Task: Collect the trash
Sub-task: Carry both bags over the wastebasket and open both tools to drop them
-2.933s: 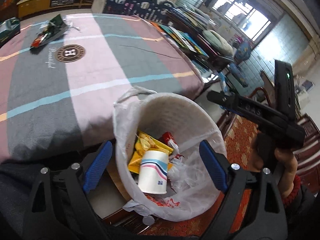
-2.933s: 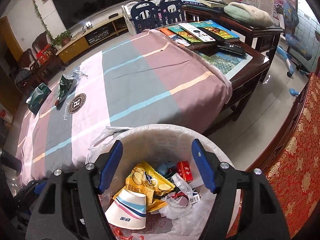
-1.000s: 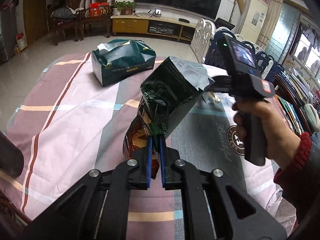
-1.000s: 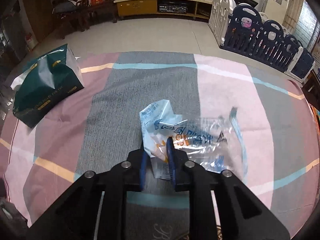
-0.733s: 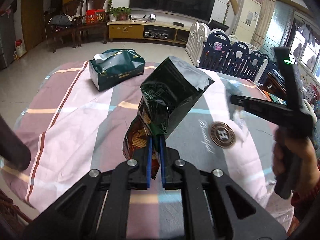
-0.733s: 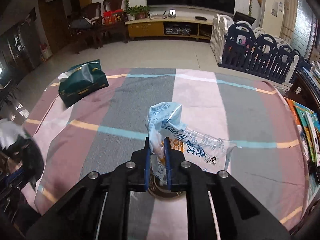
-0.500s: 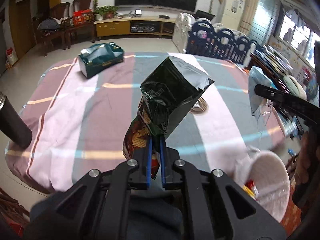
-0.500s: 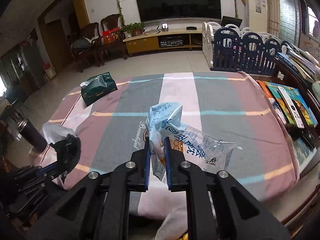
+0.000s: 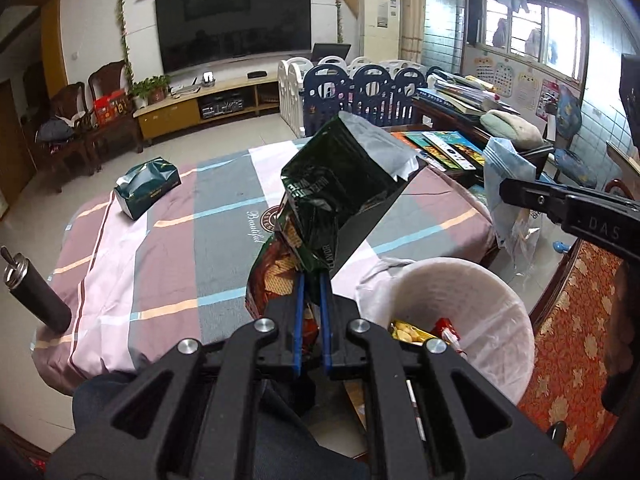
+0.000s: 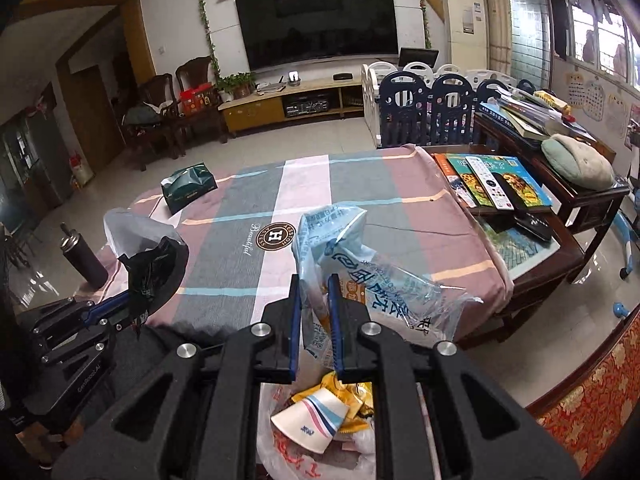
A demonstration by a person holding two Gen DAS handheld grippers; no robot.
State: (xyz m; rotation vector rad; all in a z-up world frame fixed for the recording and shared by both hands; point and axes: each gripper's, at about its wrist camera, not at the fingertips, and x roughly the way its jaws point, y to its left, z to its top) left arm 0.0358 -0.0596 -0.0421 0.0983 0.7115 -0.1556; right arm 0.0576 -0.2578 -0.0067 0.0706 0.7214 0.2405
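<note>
At the left edge of your left wrist view a dark flask (image 9: 38, 299) stands on the floor. Upper left of centre, a green tissue pack (image 9: 147, 186) lies on the striped tablecloth (image 9: 168, 264). At centre, your left gripper (image 9: 310, 312) is clamped on a dark green snack bag (image 9: 344, 192), held up off the cloth. Lower right sits the white trash bin (image 9: 472, 312) with wrappers inside. In your right wrist view, your right gripper (image 10: 314, 312) at centre pinches a clear blue-printed plastic bag (image 10: 360, 268) directly above the bin, where a paper cup (image 10: 308, 420) lies among yellow wrappers.
</note>
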